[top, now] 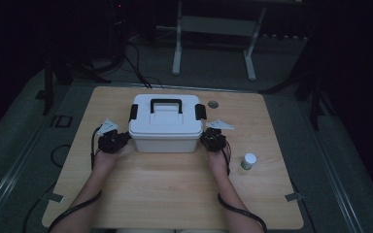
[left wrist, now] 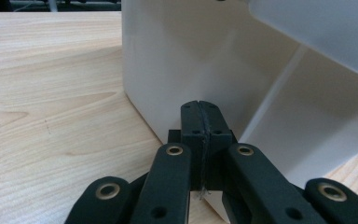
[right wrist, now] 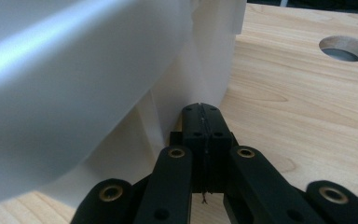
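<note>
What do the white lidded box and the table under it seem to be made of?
White lidded box: probably moulded plastic, smooth and slightly glossy; soft light reflections on its walls, with black handle and side latches. Table: light wood or wood-look laminate, matt; grain lines show, but which one is unclear.

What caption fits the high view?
Shut tongs and flank a white lidded box on a wooden table.

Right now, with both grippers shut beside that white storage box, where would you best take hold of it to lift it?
Probably the black carry handle atop the white storage box, reached from above: it arches clear of the lid, leaving a gap for a jaw. The side walls look too smooth and wide. The left gripper and right gripper are shut, holding nothing.
</note>
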`<state>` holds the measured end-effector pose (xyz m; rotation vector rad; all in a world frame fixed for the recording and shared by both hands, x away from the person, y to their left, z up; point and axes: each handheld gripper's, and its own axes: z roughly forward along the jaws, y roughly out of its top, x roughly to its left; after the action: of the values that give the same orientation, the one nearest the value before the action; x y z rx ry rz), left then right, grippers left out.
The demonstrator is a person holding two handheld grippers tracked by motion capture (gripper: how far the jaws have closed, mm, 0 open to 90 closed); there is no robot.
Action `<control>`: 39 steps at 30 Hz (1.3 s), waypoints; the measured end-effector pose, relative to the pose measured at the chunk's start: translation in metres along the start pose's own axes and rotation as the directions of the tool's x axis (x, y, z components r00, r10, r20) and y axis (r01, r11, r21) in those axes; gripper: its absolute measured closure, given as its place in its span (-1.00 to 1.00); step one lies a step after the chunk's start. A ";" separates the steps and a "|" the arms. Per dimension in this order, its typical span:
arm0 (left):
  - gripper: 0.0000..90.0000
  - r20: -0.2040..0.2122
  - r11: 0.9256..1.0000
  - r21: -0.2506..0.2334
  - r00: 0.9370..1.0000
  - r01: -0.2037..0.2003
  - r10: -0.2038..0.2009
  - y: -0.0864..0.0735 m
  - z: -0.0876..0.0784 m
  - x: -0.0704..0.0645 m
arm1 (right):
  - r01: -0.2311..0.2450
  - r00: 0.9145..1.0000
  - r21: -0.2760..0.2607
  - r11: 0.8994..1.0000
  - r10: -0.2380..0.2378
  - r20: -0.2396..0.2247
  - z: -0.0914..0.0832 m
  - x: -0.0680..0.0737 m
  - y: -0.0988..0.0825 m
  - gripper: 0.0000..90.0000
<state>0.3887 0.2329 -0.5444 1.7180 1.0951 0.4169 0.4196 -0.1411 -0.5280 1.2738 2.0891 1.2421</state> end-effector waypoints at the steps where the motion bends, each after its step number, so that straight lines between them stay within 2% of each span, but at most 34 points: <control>1: 0.99 0.000 1.000 0.000 1.000 0.000 0.000 0.000 0.000 0.000 | 0.000 1.000 0.000 1.000 0.000 0.000 0.000 0.000 0.000 1.00; 3: 0.99 0.020 1.000 0.000 1.000 0.013 -0.013 -0.001 -0.001 0.000 | -0.016 1.000 -0.002 1.000 0.016 -0.011 -0.001 -0.001 -0.001 1.00; 7: 0.99 0.032 1.000 0.008 0.999 -0.018 0.018 -0.004 -0.007 -0.005 | -0.015 1.000 0.000 1.000 0.015 -0.019 -0.007 0.000 -0.005 1.00; 12: 0.99 0.045 0.999 0.016 0.998 -0.034 0.034 -0.008 -0.014 -0.009 | 0.003 1.000 0.006 1.000 -0.003 -0.022 -0.014 0.004 -0.009 1.00; 16: 0.99 0.046 0.999 0.014 0.998 -0.040 0.040 -0.012 -0.019 -0.014 | -0.003 0.999 0.008 1.000 0.003 -0.033 -0.019 0.006 -0.013 1.00; 24: 0.99 0.063 0.998 0.023 0.997 -0.054 0.053 -0.021 -0.036 -0.024 | 0.003 0.998 0.016 1.000 -0.002 -0.061 -0.038 0.015 -0.025 1.00; 28: 0.99 0.077 0.997 0.031 0.995 -0.069 0.067 -0.026 -0.043 -0.031 | 0.024 0.998 0.020 1.000 -0.023 -0.062 -0.047 0.019 -0.030 1.00; 31: 0.99 0.085 0.997 0.037 0.994 -0.068 0.065 -0.028 -0.046 -0.036 | 0.022 0.998 0.026 0.999 -0.020 -0.058 -0.054 0.022 -0.035 1.00; 36: 0.99 0.112 0.995 0.044 0.990 -0.089 0.084 -0.034 -0.056 -0.046 | 0.038 0.998 0.028 0.999 -0.037 -0.050 -0.065 0.025 -0.041 1.00; 39: 0.99 0.123 0.995 0.047 0.989 -0.084 0.078 -0.038 -0.060 -0.051 | 0.050 0.997 0.030 0.998 -0.048 -0.056 -0.075 0.028 -0.047 1.00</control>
<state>0.3014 0.2277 -0.5409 1.8139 0.9584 0.3323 0.3293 -0.1630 -0.5251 1.2073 2.1731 1.2415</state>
